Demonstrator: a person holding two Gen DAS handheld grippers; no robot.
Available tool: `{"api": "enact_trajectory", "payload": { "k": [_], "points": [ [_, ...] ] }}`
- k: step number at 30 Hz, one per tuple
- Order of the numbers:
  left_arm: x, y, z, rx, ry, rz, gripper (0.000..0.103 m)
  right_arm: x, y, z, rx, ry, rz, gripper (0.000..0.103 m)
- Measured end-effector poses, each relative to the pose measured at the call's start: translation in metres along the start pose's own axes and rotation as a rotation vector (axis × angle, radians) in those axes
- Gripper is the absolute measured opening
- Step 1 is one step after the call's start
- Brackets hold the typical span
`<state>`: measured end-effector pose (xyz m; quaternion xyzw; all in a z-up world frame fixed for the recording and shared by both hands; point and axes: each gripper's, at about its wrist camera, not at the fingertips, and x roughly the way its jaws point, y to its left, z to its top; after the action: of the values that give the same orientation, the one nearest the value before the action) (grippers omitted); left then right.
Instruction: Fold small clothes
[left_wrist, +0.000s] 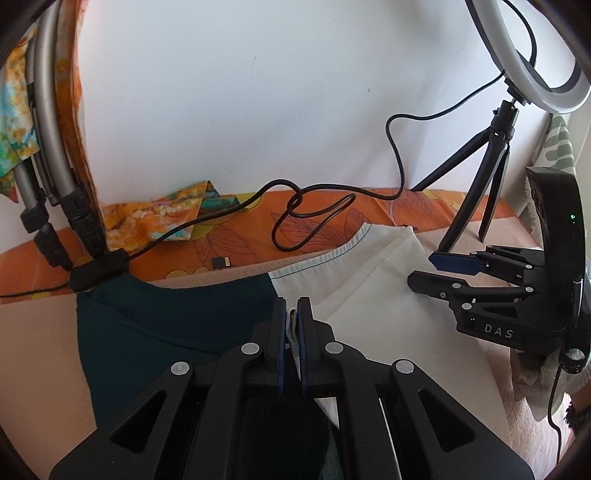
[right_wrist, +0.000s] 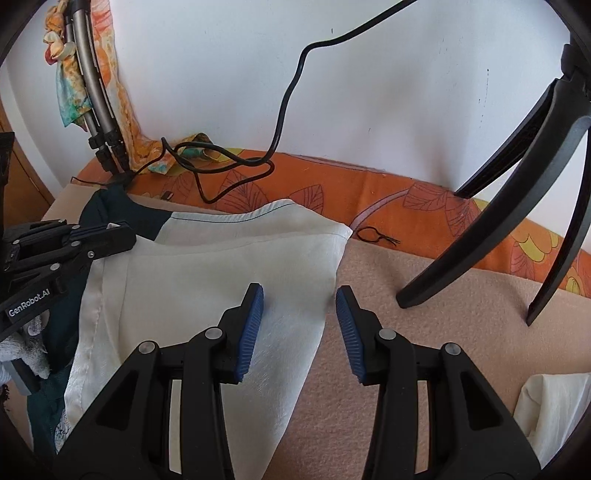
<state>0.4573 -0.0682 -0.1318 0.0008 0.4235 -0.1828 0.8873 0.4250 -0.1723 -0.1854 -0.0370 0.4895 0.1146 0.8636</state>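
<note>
A small garment lies on the beige blanket, part dark teal and part cream white. My left gripper is shut on a fold of the garment where teal meets white. It also shows in the right wrist view at the left, above the teal part. My right gripper is open and empty, just above the right edge of the white part. It shows in the left wrist view at the right, fingers pointing left.
A black tripod with a ring light stands at the right on the beige blanket. A black cable loops over the orange cloth by the white wall. A second stand is at the left. Another white cloth lies at the lower right.
</note>
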Motion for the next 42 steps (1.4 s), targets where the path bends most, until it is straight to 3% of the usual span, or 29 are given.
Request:
{"api": "enact_trajectory", "payload": {
  "k": [1, 5, 13, 18, 23, 29, 37, 42],
  "points": [
    [0.002, -0.003, 0.000, -0.011, -0.005, 0.015, 0.014, 0.006, 0.000, 0.002, -0.004, 0.016, -0.039, 0.044],
    [-0.021, 0.007, 0.000, -0.030, -0.038, 0.024, 0.018, 0.004, -0.001, 0.008, 0.001, 0.011, -0.088, 0.044],
    [-0.109, 0.001, -0.021, -0.012, -0.105, 0.028, 0.048, -0.065, 0.007, -0.008, 0.022, -0.043, -0.047, 0.044],
    [-0.163, -0.008, -0.047, 0.016, -0.141, 0.031, 0.049, -0.129, 0.022, -0.025, 0.024, -0.095, -0.020, 0.044],
    [-0.214, -0.016, -0.083, 0.023, -0.152, 0.019, 0.060, -0.194, 0.041, -0.048, 0.023, -0.141, 0.000, 0.044],
    [-0.260, -0.019, -0.127, -0.009, -0.142, -0.016, 0.064, -0.250, 0.061, -0.086, 0.026, -0.158, 0.012, 0.045],
    [-0.287, -0.023, -0.201, -0.059, -0.068, -0.070, 0.064, -0.287, 0.079, -0.160, 0.028, -0.121, 0.040, 0.045],
    [-0.294, -0.022, -0.248, -0.147, -0.025, -0.094, 0.065, -0.291, 0.085, -0.214, 0.045, -0.060, 0.080, 0.045]
  ]
}}
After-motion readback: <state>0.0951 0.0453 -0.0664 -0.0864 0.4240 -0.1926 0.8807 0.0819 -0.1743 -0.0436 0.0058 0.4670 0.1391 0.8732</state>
